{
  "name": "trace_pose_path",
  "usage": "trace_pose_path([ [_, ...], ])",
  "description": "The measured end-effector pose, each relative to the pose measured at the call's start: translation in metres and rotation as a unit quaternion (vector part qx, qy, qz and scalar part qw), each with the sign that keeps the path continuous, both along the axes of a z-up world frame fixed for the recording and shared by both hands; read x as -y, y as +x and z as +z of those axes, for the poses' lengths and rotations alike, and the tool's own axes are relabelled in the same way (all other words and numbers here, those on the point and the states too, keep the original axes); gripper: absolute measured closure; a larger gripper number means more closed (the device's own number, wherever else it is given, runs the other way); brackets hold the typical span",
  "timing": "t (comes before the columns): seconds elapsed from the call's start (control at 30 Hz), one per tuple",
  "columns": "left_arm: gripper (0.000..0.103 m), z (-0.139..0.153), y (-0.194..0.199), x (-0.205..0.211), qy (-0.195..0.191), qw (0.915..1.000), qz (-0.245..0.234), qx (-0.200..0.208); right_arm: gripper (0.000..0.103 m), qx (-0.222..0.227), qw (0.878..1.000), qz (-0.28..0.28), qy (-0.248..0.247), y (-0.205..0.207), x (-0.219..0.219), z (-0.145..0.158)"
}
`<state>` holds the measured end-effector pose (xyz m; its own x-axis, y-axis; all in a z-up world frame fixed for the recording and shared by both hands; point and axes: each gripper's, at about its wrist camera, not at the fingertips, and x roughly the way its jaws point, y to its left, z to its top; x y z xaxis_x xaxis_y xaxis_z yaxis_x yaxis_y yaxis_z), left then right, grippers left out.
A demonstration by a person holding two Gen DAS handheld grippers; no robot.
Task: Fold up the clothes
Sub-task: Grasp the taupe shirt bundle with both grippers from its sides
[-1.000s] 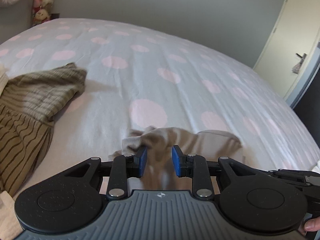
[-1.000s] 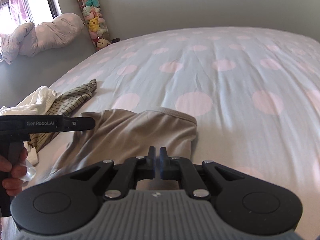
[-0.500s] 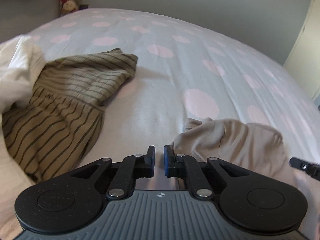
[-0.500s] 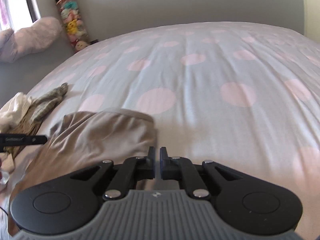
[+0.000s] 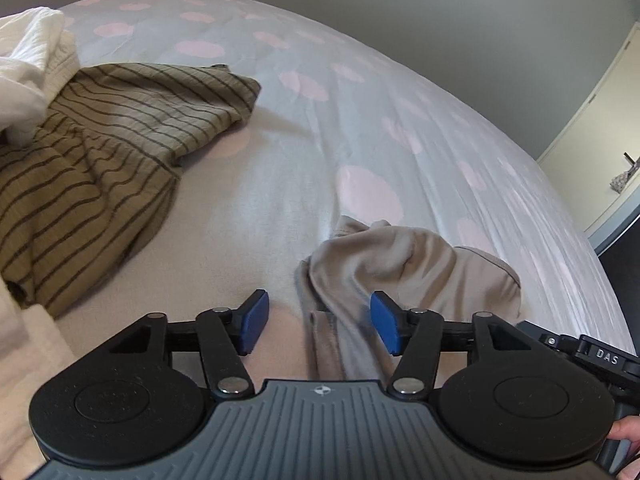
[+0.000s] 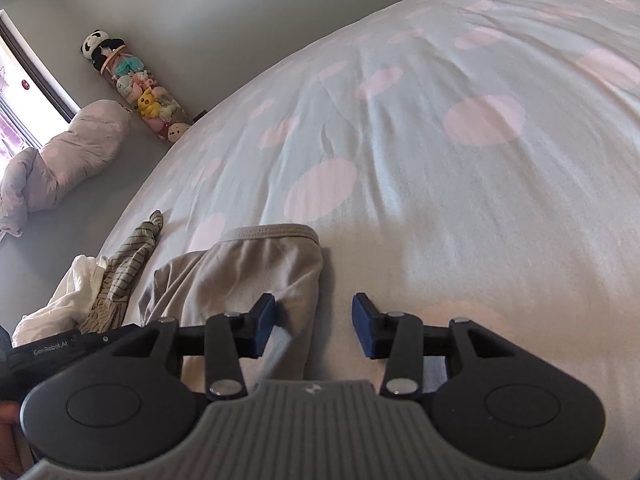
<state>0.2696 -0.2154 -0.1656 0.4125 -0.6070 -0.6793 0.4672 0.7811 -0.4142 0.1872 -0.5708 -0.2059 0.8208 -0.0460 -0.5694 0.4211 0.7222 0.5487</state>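
A beige garment [image 5: 404,264] lies crumpled on the dotted bedsheet [image 5: 360,128]. My left gripper [image 5: 318,326] hovers low over its near left edge, jaws opening, with a fold of the cloth lying loose between the blue pads and not pinched. In the right wrist view the same beige garment [image 6: 248,276] shows its banded hem at the far side. My right gripper [image 6: 314,330] is over its right edge, jaws opening, and the cloth under them is not gripped.
A brown striped garment [image 5: 100,152] and white cloth [image 5: 32,56] lie in a heap at the left. The bedsheet [image 6: 440,140] stretches far ahead. A tube of plush toys [image 6: 140,92] and a bundled duvet [image 6: 60,160] stand by the wall; a door [image 5: 600,120] is at the right.
Both grippers went from shut to open, releasing the beige garment. Both views have rolled and dropped lower toward the bed, and the garment now lies flatter.
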Motion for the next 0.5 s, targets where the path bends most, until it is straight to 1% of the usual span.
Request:
trace_pose_path([
  [0.13,0.046,-0.007,-0.002,0.005,-0.005,0.9999,-0.008,0.006,0.056,0.012,1.0,0.002,0.008,0.005,0.001,-0.005],
  [0.2,0.046,-0.009,-0.004,0.007,-0.006,0.9999,-0.01,0.012,0.056,0.015,1.0,0.005,0.003,0.007,-0.001,-0.006],
  [0.33,0.047,-0.012,-0.005,0.014,-0.012,0.9992,-0.02,0.032,0.057,0.024,1.0,0.013,-0.009,0.011,-0.007,-0.008],
  [0.4,0.048,-0.013,-0.008,0.02,-0.007,0.9984,-0.028,0.048,0.057,0.033,0.999,0.017,-0.009,0.013,-0.008,-0.01],
  [0.47,0.051,-0.012,-0.011,0.025,-0.002,0.9977,-0.034,0.059,0.057,0.038,0.999,0.021,-0.012,0.013,-0.011,-0.011],
  [0.5,0.057,-0.012,-0.012,0.026,-0.004,0.9976,-0.035,0.059,0.058,0.039,0.999,0.022,-0.014,0.014,-0.011,-0.011],
])
